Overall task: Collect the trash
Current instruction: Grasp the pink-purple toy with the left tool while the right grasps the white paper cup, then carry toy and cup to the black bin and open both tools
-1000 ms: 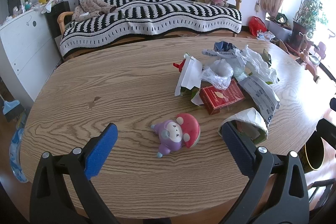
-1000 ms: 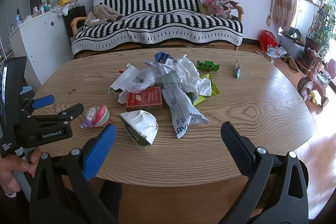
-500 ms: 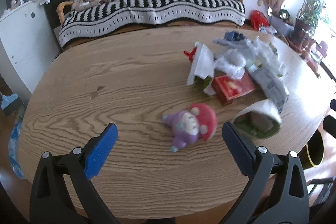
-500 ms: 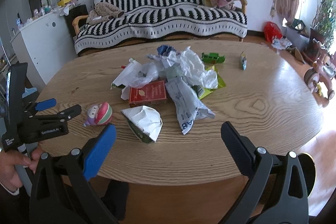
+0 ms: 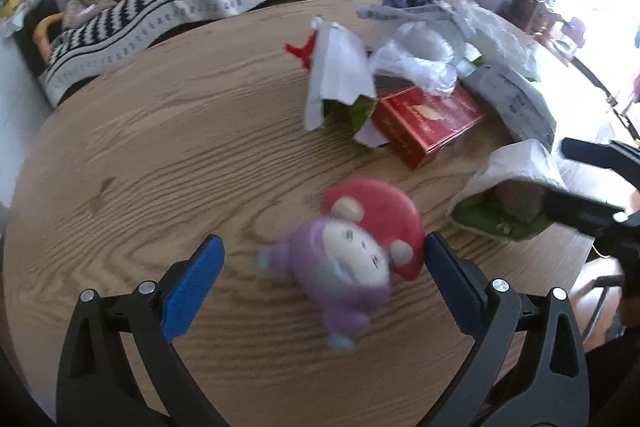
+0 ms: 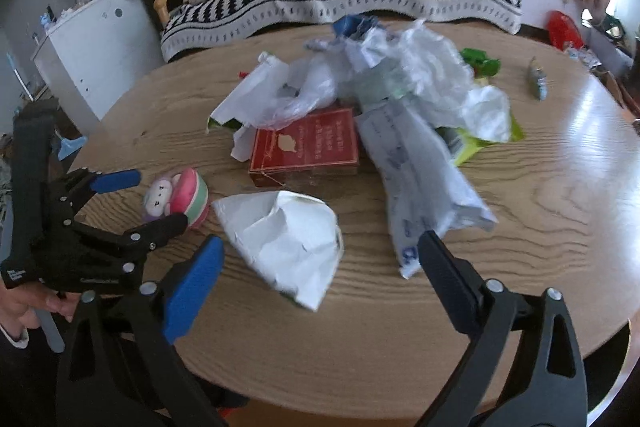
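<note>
**Trash pile ahead of both my tongs, toy between the left pair**

The crumpled white wrapper (image 6: 286, 241) lies on the wooden table (image 6: 540, 211), just ahead of my right tongs (image 6: 320, 259) and between their wide-spread fingers; they grip nothing. Beyond it sit a red box (image 6: 308, 147), a long printed plastic bag (image 6: 416, 179) and a heap of clear and white bags (image 6: 384, 75).

My left tongs (image 5: 324, 273) are also spread wide and empty. A blurred purple-and-red plush toy (image 5: 352, 247) lies between their fingers, close against the right-hand pad (image 5: 452, 283); I cannot tell whether it touches.

Only the left view shows the wrapper's (image 5: 516, 187) open mouth, green inside with brownish contents I cannot identify. Only the right view shows a green toy (image 6: 480, 61) behind the heap and my left tongs (image 6: 120, 199) from the side.
</note>
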